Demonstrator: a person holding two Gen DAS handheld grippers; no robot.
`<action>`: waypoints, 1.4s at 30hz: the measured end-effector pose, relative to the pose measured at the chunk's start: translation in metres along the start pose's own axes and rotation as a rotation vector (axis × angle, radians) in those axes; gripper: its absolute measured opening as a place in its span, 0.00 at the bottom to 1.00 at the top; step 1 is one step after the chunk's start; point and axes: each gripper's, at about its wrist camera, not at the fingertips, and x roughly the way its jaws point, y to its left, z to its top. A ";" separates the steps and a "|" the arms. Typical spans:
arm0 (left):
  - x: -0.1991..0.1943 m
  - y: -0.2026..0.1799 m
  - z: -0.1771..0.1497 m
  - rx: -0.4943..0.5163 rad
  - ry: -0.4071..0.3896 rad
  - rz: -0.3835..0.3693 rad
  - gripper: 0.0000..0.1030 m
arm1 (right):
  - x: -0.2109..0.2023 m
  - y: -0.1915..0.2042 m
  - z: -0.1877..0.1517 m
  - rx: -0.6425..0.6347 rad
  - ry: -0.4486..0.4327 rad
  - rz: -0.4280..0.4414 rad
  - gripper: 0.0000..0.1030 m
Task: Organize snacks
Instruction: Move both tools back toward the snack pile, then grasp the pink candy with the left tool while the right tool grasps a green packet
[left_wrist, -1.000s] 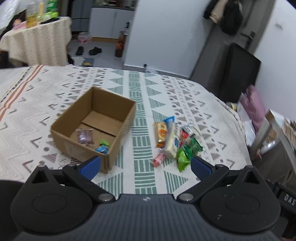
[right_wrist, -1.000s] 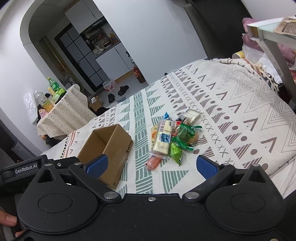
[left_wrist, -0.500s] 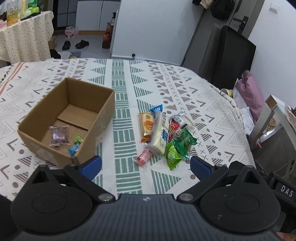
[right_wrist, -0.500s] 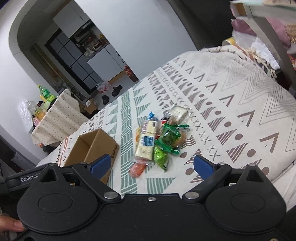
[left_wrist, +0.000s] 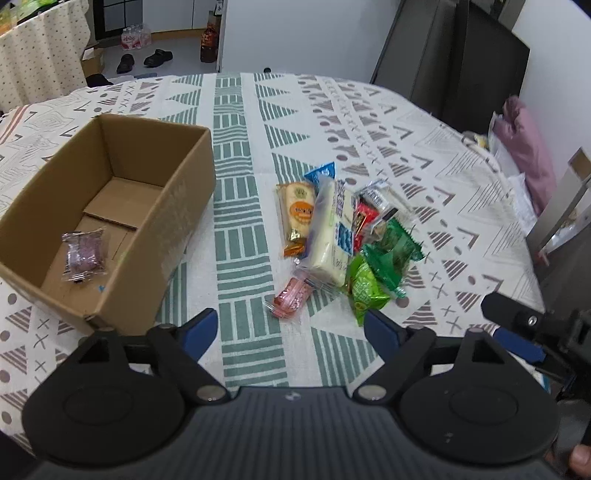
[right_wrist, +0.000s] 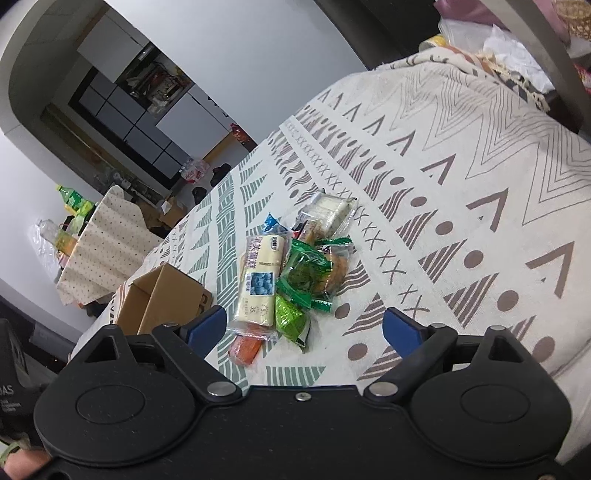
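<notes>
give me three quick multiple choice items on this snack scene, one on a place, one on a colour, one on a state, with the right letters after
1. Where is the brown cardboard box relative to the pile of wrapped snacks in the left wrist view?
A. left of it
B. right of it
C. on top of it

2. What colour is the small clear-wrapped snack inside the box?
A. yellow
B. purple
C. white

3. How stands the left gripper?
A. shut on a green packet
B. shut on the box wall
C. open, holding nothing

Answers:
1 A: the box sits left of the pile, with bare patterned tablecloth between.
2 B: its contents look purple.
3 C: the blue pads stand apart over the cloth.
</notes>
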 end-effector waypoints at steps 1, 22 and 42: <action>0.004 0.000 0.000 0.000 0.007 0.002 0.75 | 0.003 -0.002 0.001 0.007 0.004 0.002 0.88; 0.085 -0.005 0.014 0.042 0.129 0.044 0.58 | 0.066 -0.014 0.021 0.050 0.058 0.014 0.84; 0.093 -0.006 0.014 0.022 0.133 0.040 0.17 | 0.104 -0.009 0.024 0.088 0.067 -0.020 0.44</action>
